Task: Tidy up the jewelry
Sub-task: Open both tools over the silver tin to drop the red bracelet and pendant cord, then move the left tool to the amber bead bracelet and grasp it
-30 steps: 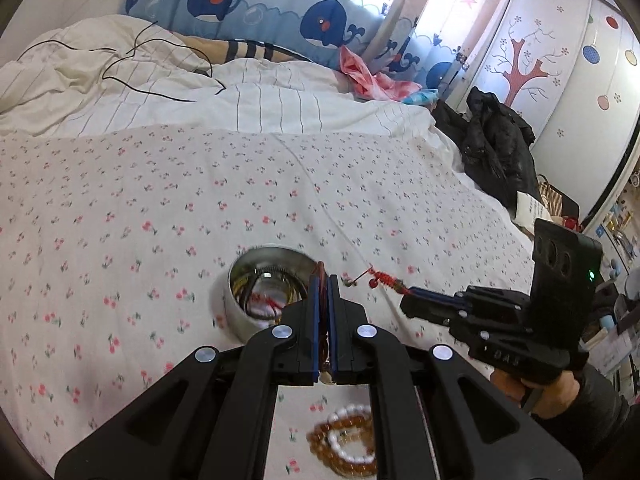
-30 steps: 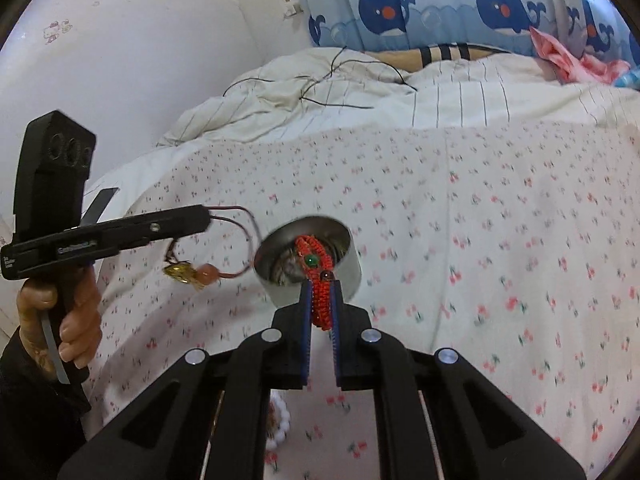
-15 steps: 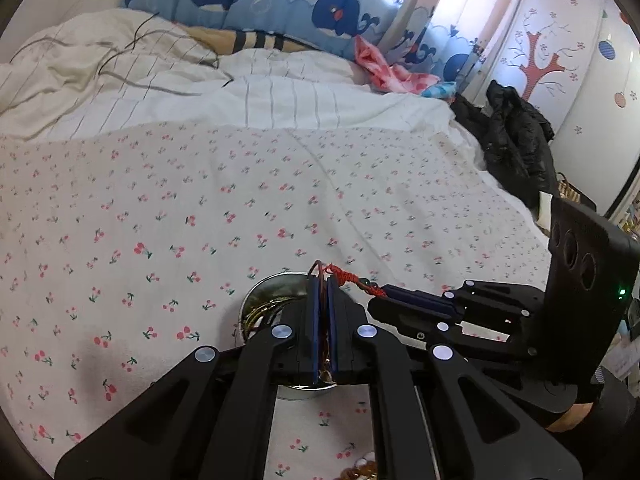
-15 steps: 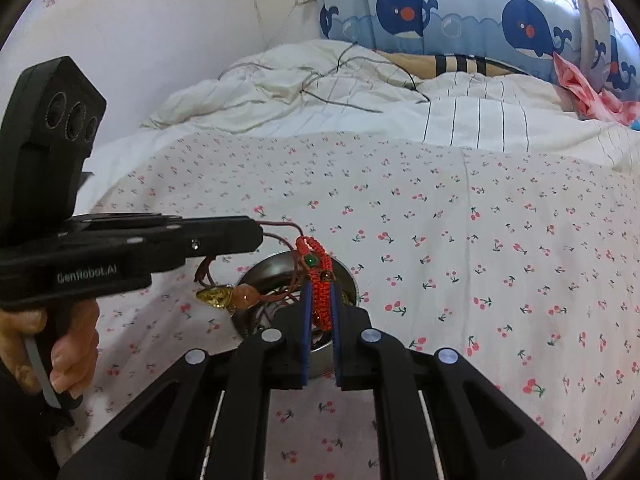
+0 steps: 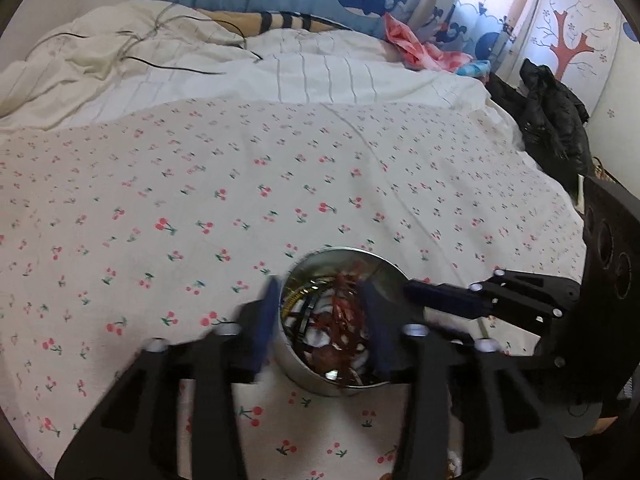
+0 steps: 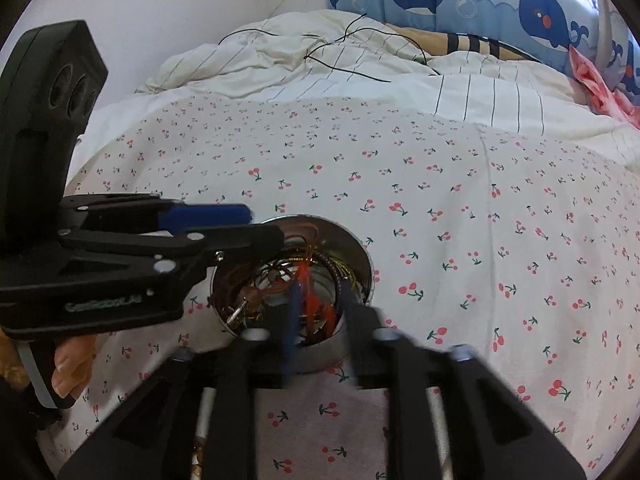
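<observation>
A round steel tin (image 5: 304, 376) sits on the cherry-print bed sheet (image 5: 200, 200) and holds tangled jewelry. My left gripper (image 5: 320, 320) hangs right over it. Its jaws are opening, and a brown-red cord bracelet (image 5: 344, 316) lies loose between them inside the tin. In the right wrist view my right gripper (image 6: 320, 316) is also above the tin (image 6: 370, 272), jaws opening. A red braided bracelet (image 6: 310, 296) drops between its fingers, untouched by the pads. The left gripper (image 6: 264, 226) reaches in from the left, and the right gripper (image 5: 412, 292) from the right.
A crumpled striped duvet (image 5: 280, 76) with a black cable (image 6: 352, 64) lies at the far end of the bed. A black jacket (image 5: 552, 120) is heaped at the right edge, and a pink cloth (image 5: 416, 48) lies by the whale curtain. A hand (image 6: 68, 364) holds the left gripper's handle.
Both grippers came down over the tin and their jaws went from shut to apart. The brown cord bracelet and the red braided bracelet left the pads and now hang loose in the tin.
</observation>
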